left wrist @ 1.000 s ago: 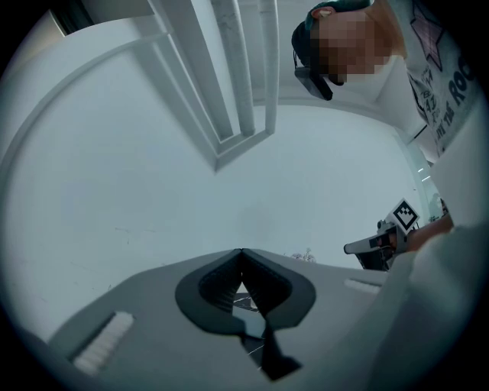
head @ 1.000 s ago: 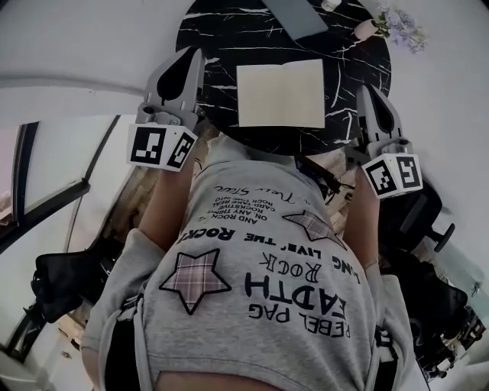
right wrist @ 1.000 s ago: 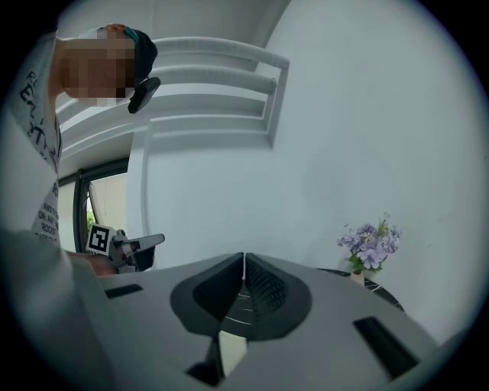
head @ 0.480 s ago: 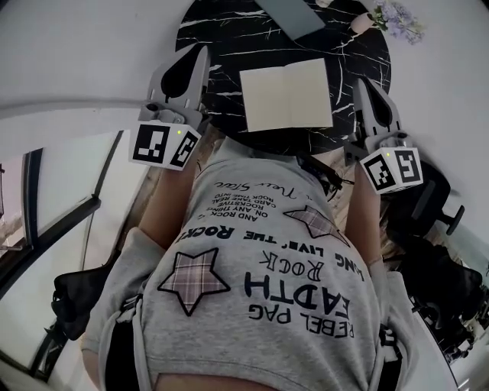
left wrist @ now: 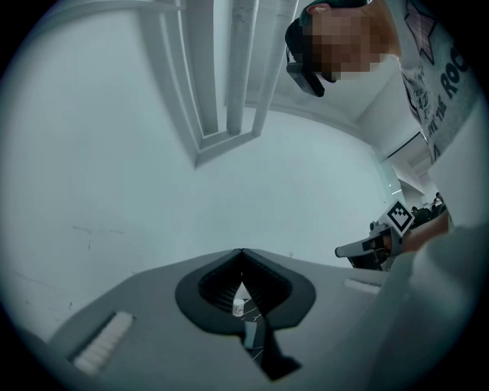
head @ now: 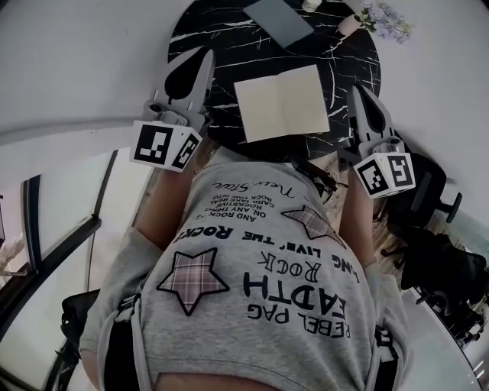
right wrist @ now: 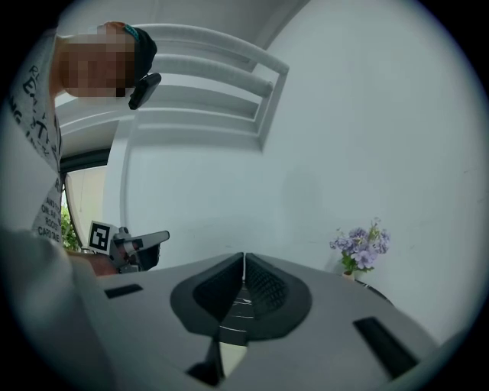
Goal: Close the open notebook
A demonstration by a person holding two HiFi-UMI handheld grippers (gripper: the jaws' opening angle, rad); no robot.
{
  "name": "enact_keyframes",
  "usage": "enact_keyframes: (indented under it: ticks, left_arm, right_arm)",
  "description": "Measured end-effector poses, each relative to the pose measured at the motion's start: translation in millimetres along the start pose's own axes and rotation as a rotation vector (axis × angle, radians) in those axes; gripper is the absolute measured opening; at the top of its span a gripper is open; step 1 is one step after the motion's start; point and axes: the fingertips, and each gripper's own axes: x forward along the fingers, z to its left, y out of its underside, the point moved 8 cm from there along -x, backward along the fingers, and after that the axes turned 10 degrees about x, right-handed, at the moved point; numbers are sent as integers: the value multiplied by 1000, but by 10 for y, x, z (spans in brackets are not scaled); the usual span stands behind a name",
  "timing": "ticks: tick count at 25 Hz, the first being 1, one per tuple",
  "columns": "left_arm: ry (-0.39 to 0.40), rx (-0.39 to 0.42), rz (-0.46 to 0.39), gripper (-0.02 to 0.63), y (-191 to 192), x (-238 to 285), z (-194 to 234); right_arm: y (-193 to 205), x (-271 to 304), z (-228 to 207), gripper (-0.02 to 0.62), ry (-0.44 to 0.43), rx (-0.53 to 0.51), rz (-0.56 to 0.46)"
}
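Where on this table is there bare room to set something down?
The widest bare tabletop is far left, bordered by the grey book, the open notebook and the left gripper. A narrower strip lies between notebook and right gripper. The far right edge is crowded with flowers.

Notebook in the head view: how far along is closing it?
Done: nothing yet. The notebook lies open flat, pages up, on the black marble table. In hand: the left tool and right tool hover on either side of it, both shut and empty, neither touching it. Left: folding one half over the other, which is the whole job.
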Motion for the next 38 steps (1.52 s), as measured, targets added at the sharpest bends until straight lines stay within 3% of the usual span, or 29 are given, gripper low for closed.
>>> enact_keyframes:
  ticks: [14,38]
  left_arm:
    - [-2,-37,27,9,168,-35,-45]
    - [-20,2,66,9,251,-34,-101]
  right_arm:
    - [152,-90,-84,14,24,36,49]
    - [743,-46,-574,14,102,97,211]
